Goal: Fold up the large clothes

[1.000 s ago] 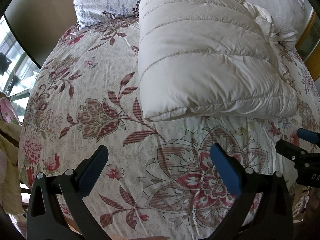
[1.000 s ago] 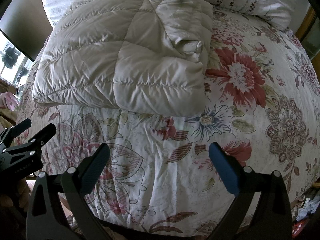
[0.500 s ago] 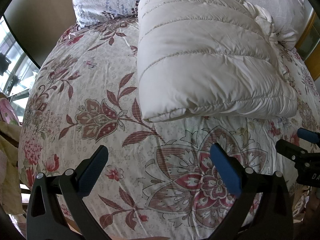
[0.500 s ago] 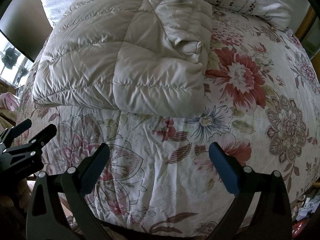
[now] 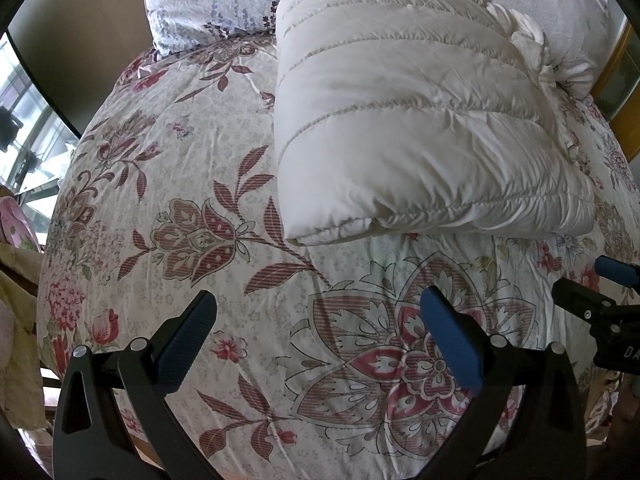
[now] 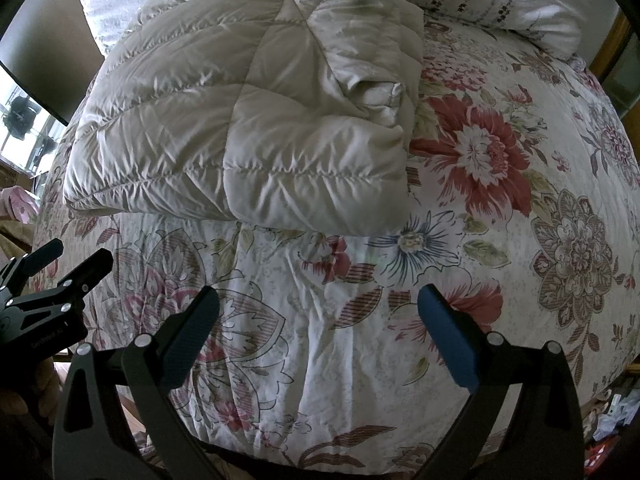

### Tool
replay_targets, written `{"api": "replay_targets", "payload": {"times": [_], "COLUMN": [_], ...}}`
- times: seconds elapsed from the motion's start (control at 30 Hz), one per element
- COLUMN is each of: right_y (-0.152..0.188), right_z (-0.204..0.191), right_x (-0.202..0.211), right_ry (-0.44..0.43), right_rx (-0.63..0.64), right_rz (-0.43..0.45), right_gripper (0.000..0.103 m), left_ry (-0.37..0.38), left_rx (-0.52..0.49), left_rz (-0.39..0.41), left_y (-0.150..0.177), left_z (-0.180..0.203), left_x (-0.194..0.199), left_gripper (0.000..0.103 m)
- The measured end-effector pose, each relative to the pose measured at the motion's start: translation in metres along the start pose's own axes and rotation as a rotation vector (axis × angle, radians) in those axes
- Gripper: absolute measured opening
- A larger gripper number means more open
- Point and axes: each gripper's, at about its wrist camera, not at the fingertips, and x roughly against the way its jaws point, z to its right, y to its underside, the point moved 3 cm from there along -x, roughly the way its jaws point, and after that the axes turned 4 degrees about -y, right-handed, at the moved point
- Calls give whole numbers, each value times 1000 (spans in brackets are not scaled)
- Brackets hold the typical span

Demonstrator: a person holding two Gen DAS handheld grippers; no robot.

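Note:
A cream quilted down garment lies folded into a thick rectangle on the floral bed; it also shows in the right wrist view, with a bunched sleeve at its right edge. My left gripper is open and empty, held over the bedspread below the garment's near left corner, apart from it. My right gripper is open and empty, held over the bedspread below the garment's near edge. Each gripper shows at the other view's side: the right one and the left one.
The floral bedspread covers the bed. Pillows lie at the head: a lavender-print one and a white one. A window and cloth items lie beyond the bed's left edge. Clutter lies on the floor at lower right.

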Motion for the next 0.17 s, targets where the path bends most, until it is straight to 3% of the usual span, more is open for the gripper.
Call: {"api": "replay_targets", "payload": {"times": [0.17], "right_y": [0], "right_z": [0], "right_x": [0], "right_ry": [0], "right_rx": [-1], "right_rz": [0], "right_gripper": [100], "left_ry": [0], "left_rx": [0], "left_rz": [-1], "left_y": [0], "left_z": [-1], "left_x": [-1], "left_gripper": [102]}}
